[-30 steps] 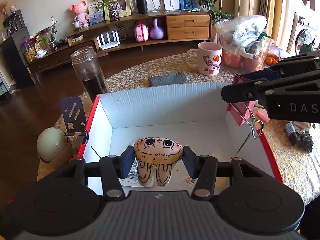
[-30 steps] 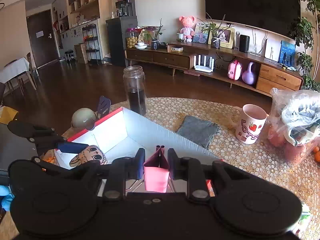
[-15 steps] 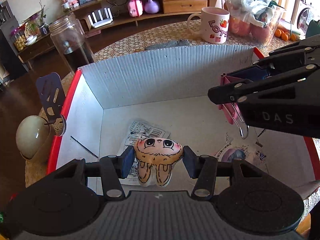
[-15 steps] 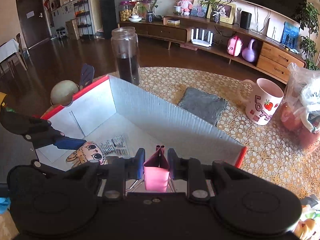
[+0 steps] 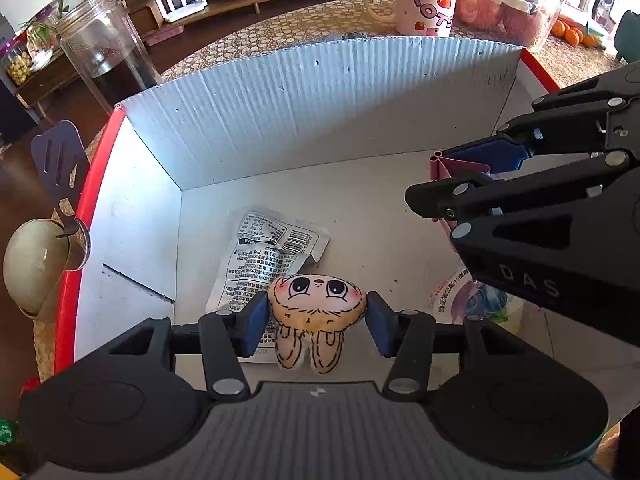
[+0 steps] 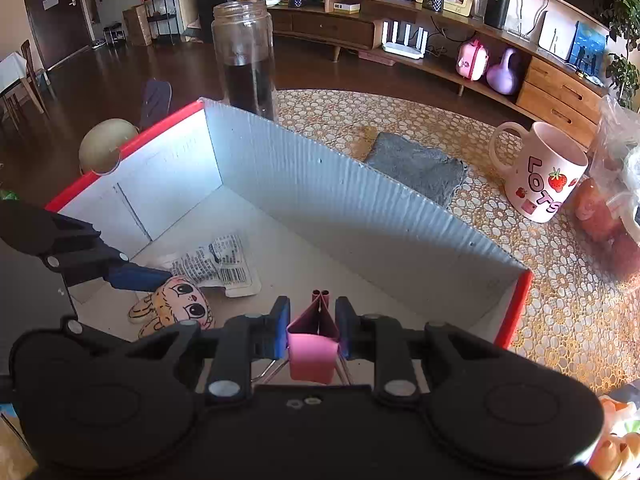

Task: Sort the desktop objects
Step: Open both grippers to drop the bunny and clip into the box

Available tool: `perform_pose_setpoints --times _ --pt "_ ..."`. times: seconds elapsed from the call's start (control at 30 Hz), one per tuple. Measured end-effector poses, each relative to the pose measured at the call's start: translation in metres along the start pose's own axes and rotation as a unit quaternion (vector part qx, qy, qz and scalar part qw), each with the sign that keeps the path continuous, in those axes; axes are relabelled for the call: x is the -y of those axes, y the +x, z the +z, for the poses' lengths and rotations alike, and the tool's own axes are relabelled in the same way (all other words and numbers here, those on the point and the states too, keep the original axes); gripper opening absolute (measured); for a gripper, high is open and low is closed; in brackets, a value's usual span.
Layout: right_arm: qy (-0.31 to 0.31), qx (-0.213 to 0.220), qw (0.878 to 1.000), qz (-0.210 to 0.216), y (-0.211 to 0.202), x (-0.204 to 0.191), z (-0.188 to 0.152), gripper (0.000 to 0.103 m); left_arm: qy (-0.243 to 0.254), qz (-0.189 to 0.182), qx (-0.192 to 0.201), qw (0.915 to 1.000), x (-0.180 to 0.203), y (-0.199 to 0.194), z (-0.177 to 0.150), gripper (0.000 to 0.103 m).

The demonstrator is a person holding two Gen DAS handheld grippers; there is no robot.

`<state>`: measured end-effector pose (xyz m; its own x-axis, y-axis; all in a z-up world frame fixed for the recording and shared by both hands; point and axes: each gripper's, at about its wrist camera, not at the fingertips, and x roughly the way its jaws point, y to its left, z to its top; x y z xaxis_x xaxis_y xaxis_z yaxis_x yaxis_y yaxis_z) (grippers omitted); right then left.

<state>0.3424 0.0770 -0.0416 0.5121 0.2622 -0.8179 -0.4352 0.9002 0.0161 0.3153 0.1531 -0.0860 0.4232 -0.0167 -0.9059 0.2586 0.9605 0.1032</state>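
My left gripper [image 5: 316,312] is shut on a small plush bunny face [image 5: 316,306], held low inside a white cardboard box [image 5: 320,112] with red edges. The bunny [image 6: 176,304] also shows at the lower left of the right wrist view, under the left gripper's blue pad [image 6: 136,278]. My right gripper [image 6: 313,326] is shut on a pink binder clip [image 6: 312,344], also inside the box, to the right of the left gripper. In the left wrist view the clip [image 5: 456,168] pokes out of the right gripper at the right.
A printed foil packet [image 5: 268,252] and a colourful wrapper [image 5: 468,296] lie on the box floor. Around the box stand a glass jar [image 6: 246,56], a strawberry mug [image 6: 540,172], a grey cloth [image 6: 416,164], a bagged container of fruit [image 5: 508,4] and a beige egg-shaped object with spatula [image 5: 36,264].
Both grippers have come down into the box with their loads, tilting more steeply; the box floor and the packets on it have come into view. Neither grip changed.
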Motion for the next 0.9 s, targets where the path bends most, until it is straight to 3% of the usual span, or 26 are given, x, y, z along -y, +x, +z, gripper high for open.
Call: perform_pose_setpoints --times 0.27,0.57,0.63,0.9 --pt "0.008 -0.013 1.000 -0.003 0.005 0.003 -0.003 0.024 0.010 -0.001 -0.011 0.9999 0.003 0.004 -0.003 0.052" --pt "0.023 -0.017 1.000 0.003 0.001 0.007 -0.004 0.034 0.011 0.002 -0.004 0.9999 0.004 -0.002 -0.007 0.053" --pt "0.025 -0.016 1.000 0.007 -0.002 0.007 -0.005 0.036 0.008 0.002 0.001 1.0000 0.004 -0.005 -0.009 0.059" --pt "0.022 0.004 0.999 0.026 -0.030 0.007 -0.007 0.039 0.007 0.005 0.021 0.9997 0.004 -0.024 -0.010 0.060"
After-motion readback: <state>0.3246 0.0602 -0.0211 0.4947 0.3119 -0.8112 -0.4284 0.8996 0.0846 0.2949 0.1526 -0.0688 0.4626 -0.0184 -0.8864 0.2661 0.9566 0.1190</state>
